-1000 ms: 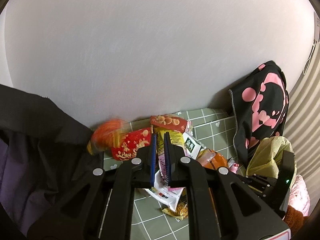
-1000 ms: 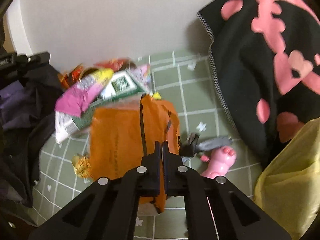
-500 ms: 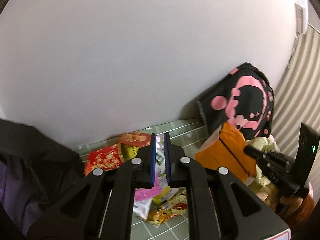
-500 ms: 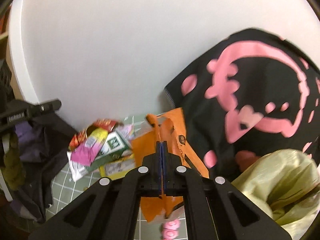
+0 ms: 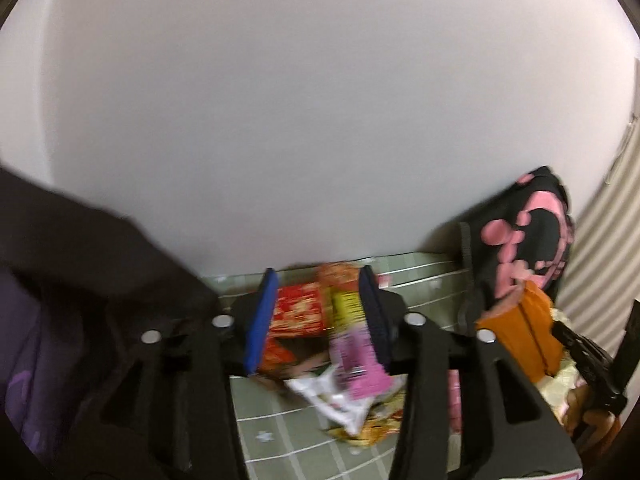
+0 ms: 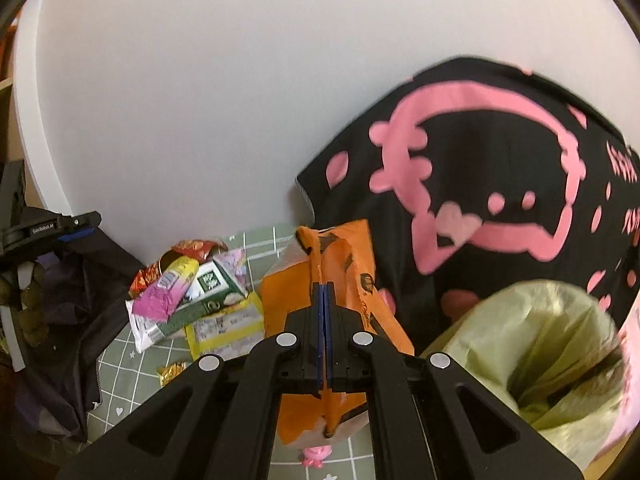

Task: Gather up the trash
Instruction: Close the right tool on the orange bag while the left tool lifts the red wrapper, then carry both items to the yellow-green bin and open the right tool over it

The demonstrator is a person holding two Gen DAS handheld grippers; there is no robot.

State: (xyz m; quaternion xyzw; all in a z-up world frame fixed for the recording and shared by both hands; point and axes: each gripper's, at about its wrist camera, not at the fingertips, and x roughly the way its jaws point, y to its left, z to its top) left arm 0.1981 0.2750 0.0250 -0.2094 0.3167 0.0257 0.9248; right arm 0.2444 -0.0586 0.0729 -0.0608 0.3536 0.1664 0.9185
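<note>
Two grippers over a green tiled mat point(image 6: 120, 364) by a white wall point(image 6: 192, 92). Right gripper point(image 6: 323, 292) clamped on the strap of an orange bag point(image 6: 340, 264), hanging above the mat, just beside a yellow-green trash bag point(image 6: 540, 344) and a black cloth with pink print point(image 6: 480, 168). Left gripper point(image 5: 318, 312) just spread apart, nothing pinched, above a heap of wrappers point(image 6: 188, 296): red point(image 5: 298, 312), pink point(image 5: 360, 364), yellow point(image 6: 224, 328), green-and-white point(image 6: 208, 284).

One orange bag point(image 6: 352, 264), one yellow bag point(image 6: 532, 344)
</note>
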